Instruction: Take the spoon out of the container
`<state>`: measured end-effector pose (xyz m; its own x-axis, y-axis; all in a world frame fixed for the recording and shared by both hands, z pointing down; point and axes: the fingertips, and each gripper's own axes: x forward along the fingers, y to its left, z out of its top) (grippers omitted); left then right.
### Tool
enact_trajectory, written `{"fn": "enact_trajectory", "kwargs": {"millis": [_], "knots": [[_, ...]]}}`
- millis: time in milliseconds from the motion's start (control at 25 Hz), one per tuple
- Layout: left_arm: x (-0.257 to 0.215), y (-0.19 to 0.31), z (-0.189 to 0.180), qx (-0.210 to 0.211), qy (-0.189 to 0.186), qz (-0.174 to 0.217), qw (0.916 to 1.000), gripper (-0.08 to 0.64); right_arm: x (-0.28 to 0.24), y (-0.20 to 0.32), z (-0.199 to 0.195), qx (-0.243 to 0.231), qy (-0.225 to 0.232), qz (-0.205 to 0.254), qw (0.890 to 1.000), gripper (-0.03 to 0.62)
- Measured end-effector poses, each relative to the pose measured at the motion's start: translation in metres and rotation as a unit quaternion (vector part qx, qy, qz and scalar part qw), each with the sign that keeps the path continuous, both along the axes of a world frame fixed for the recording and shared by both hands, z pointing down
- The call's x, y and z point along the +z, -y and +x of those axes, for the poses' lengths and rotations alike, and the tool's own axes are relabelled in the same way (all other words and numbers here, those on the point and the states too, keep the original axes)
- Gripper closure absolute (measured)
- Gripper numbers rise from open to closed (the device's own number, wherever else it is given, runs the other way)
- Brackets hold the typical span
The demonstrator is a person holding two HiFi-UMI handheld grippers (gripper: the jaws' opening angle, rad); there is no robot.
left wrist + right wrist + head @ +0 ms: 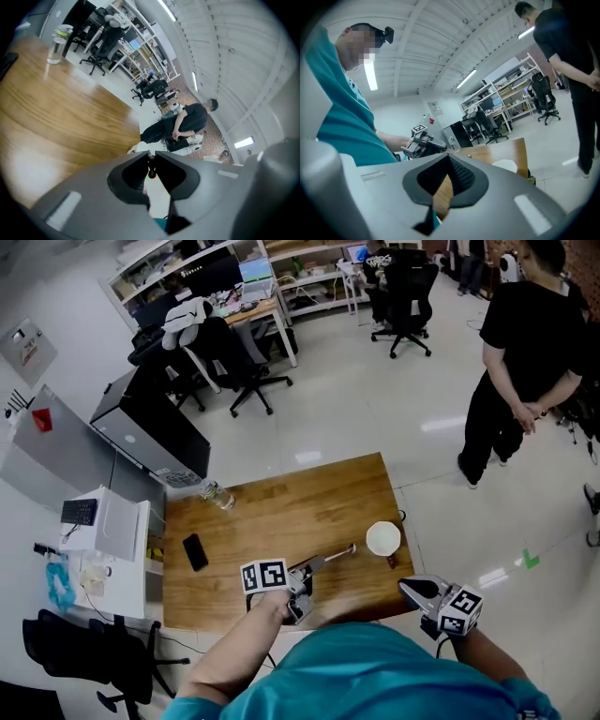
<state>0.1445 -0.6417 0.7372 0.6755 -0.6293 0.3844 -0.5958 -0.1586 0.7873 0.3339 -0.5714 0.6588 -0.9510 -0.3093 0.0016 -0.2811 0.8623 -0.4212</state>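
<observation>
1. The left gripper [309, 570] has its jaws clamped on the spoon [336, 554] handle. The spoon's far end lies at the rim of the white container [383, 538] — whether it is clear, I cannot tell.
2. Draw it up and back over the worktop [281, 512], slowly, so the container doesn't tip.
3. The right gripper [417, 589], with jaws together and empty, could steady the container.

I see a wooden table [281, 512], a black phone [195, 552] flat on its left part, a clear bottle [217, 493] near its far-left corner, a bystander in black [520, 352] beyond, office chairs [408, 296] farther off
</observation>
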Motion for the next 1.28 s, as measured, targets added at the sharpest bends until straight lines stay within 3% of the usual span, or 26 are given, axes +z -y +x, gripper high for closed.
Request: {"fn": "enact_trajectory", "kwargs": {"millis": [200,360,480,600,720,800,1000,1280], "knots": [[-0.032,-0.077,-0.073,-0.054,-0.026,0.031,0.9977,0.512,-0.007,-0.008,-0.047,-0.035,0.025,0.07,0.997,0.591],[-0.027,-0.14,-0.172,-0.076,-0.051,0.058,0.9941,0.512,-0.007,-0.051,-0.132,-0.05,0.023,0.087,0.995,0.591],[-0.04,-0.181,-0.239,-0.066,-0.072,0.076,0.9923,0.512,-0.012,-0.088,-0.198,-0.038,0.006,0.093,0.995,0.591],[-0.045,-0.216,-0.288,-0.051,-0.11,0.05,0.9914,0.512,-0.011,-0.117,-0.259,-0.005,0.008,0.075,0.997,0.591],[-0.041,-0.252,-0.349,0.007,-0.066,0.097,0.9931,0.512,-0.006,-0.164,-0.326,0.012,0.015,0.062,0.998,0.591],[-0.034,-0.291,-0.376,0.023,-0.064,0.106,0.992,0.512,0.001,-0.207,-0.36,0.01,0.011,0.065,0.998,0.591],[-0.041,-0.369,-0.392,0.018,-0.075,0.116,0.9902,0.512,-0.011,-0.283,-0.363,0.01,0.008,0.086,0.996,0.591],[-0.064,-0.479,-0.361,0.006,-0.06,0.111,0.9919,0.512,-0.035,-0.392,-0.334,0.003,0.017,0.129,0.992,0.591]]}}
